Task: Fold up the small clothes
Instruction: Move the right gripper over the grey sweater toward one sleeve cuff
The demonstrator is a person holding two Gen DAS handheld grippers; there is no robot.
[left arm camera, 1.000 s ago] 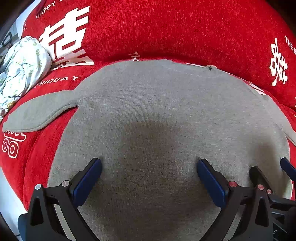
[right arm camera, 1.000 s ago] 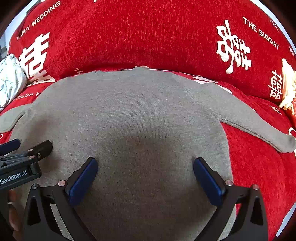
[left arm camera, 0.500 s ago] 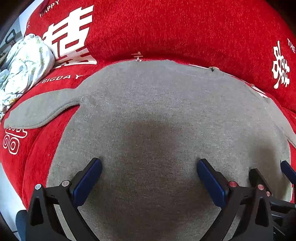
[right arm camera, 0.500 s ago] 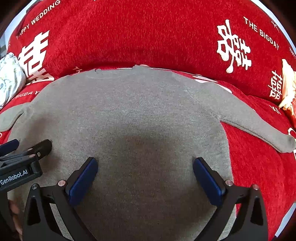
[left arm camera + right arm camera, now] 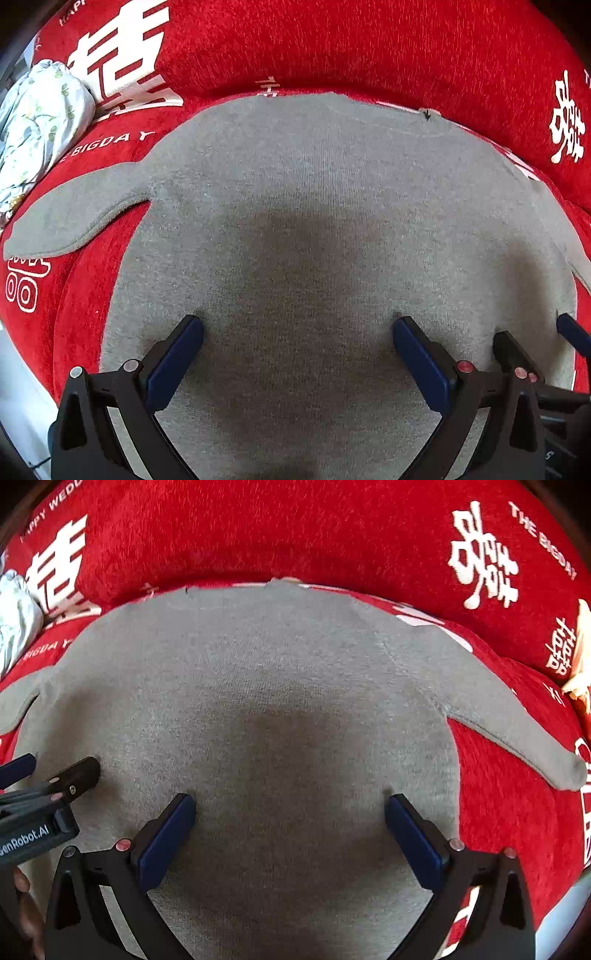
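Left wrist view: red printed sofa cover (image 5: 332, 48) under grey sweater (image 5: 314, 221); both claws spread, empty.

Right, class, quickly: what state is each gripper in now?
Left gripper: open, holding nothing, over the grey top.
Right gripper: open, holding nothing.

The left gripper (image 5: 297, 325) and right gripper (image 5: 290, 803) are black frames with blue finger pads and little red and silver screws.
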